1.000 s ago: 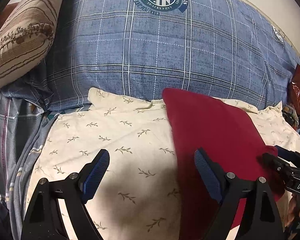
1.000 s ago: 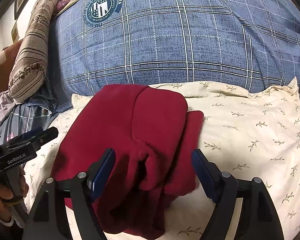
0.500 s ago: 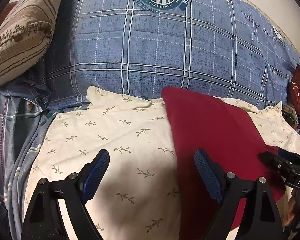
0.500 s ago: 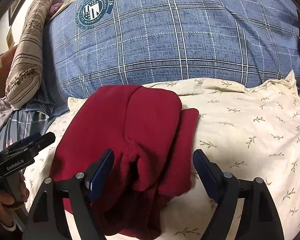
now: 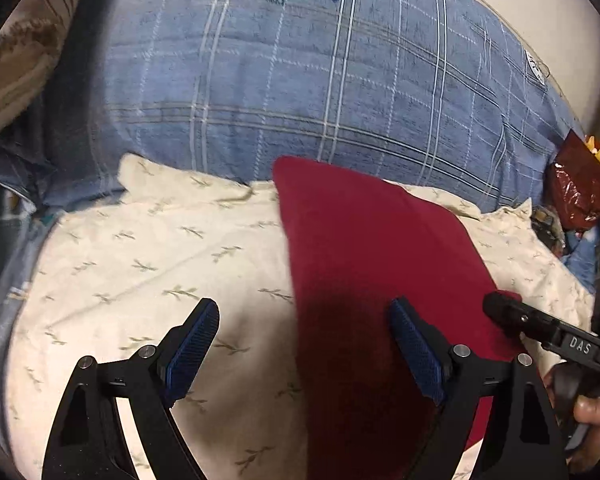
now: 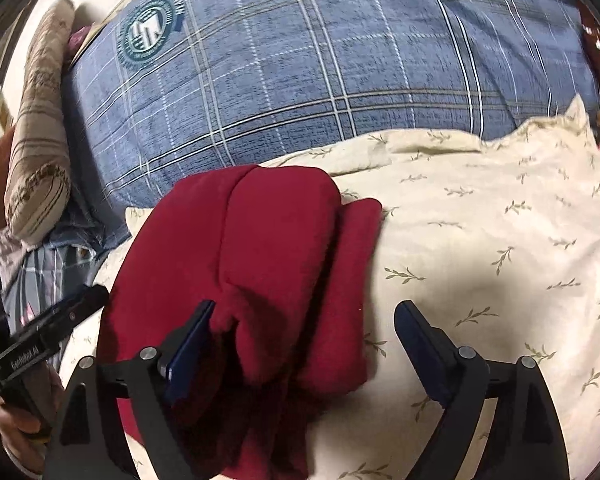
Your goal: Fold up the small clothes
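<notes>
A dark red garment [image 6: 260, 264] lies folded on a cream leaf-print sheet [image 6: 480, 240], with several layers lapped over each other. It also shows in the left wrist view [image 5: 372, 272]. My left gripper [image 5: 304, 344] is open and empty, low over the garment's left edge. My right gripper [image 6: 304, 344] is open and empty over the garment's right part, its left finger beside a raised fold. The right gripper's body [image 5: 548, 332] shows at the right of the left wrist view; the left gripper's body [image 6: 48, 328] shows at the left of the right wrist view.
A big blue plaid pillow [image 5: 320, 92] with a round crest lies just behind the garment. A brown striped pillow [image 6: 40, 152] stands at the far left. A red crinkly bag [image 5: 580, 184] lies at the right. Striped bedding [image 6: 48, 268] lies at the left.
Both grippers have moved forward and lower toward the garment, so it looks larger. Both stay open. The garment has not moved.
</notes>
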{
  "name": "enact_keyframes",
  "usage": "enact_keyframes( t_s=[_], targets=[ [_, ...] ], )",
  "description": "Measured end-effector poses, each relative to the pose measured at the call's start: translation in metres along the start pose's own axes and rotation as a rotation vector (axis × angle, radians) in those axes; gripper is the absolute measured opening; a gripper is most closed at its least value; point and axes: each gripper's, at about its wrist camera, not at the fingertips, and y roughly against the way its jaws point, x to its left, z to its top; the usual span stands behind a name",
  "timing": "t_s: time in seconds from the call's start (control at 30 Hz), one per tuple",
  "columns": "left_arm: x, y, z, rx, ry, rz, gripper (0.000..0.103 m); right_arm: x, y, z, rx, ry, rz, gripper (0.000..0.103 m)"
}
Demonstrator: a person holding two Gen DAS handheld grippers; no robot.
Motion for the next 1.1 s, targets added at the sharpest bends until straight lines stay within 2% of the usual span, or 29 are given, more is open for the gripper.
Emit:
enact_keyframes(
  t_s=[0.17,0.47,0.5,0.53,0.57,0.6,0.63,0.73,0.8,0.9,1.0,1.1],
  targets=[
    [0.003,-0.017,0.006,0.038,0.019,-0.049,0.088,-0.012,-0.014,0.006,0.028,-0.079,0.076,0.093],
    [0.013,-0.054,0.012,0.113,0.106,-0.159,0.092,-0.012,-0.032,0.007,0.011,-0.078,0.147,0.095],
    [0.014,-0.057,0.012,0.127,0.116,-0.188,0.090,-0.010,-0.033,0.007,0.006,-0.068,0.144,0.093],
    [0.014,-0.059,0.012,0.136,0.117,-0.218,0.077,-0.007,-0.033,0.006,0.005,-0.054,0.145,0.088],
    [0.013,-0.061,0.013,0.137,0.111,-0.245,0.069,-0.003,-0.033,0.006,0.004,-0.038,0.152,0.082],
    [0.011,-0.061,0.015,0.136,0.099,-0.241,0.068,0.001,-0.033,0.005,0.005,-0.020,0.152,0.070],
    [0.010,-0.060,0.015,0.131,0.087,-0.234,0.064,0.006,-0.033,0.003,-0.001,0.003,0.140,0.064],
    [0.009,-0.052,0.017,0.119,0.077,-0.230,0.051,0.021,-0.026,0.001,-0.027,0.074,0.101,0.051],
    [0.008,-0.037,0.016,0.110,0.075,-0.239,0.048,0.028,-0.015,0.000,-0.045,0.088,0.108,0.046],
    [0.009,-0.002,0.005,0.108,0.082,-0.236,0.047,0.038,0.003,-0.006,-0.043,0.084,0.158,0.045],
    [0.011,0.031,-0.014,0.116,0.071,-0.205,0.047,0.047,0.019,-0.020,0.024,0.079,0.196,0.045],
    [0.018,0.053,-0.045,0.141,0.089,-0.169,0.047,0.055,0.032,-0.039,0.074,0.095,0.209,0.046]
  ],
)
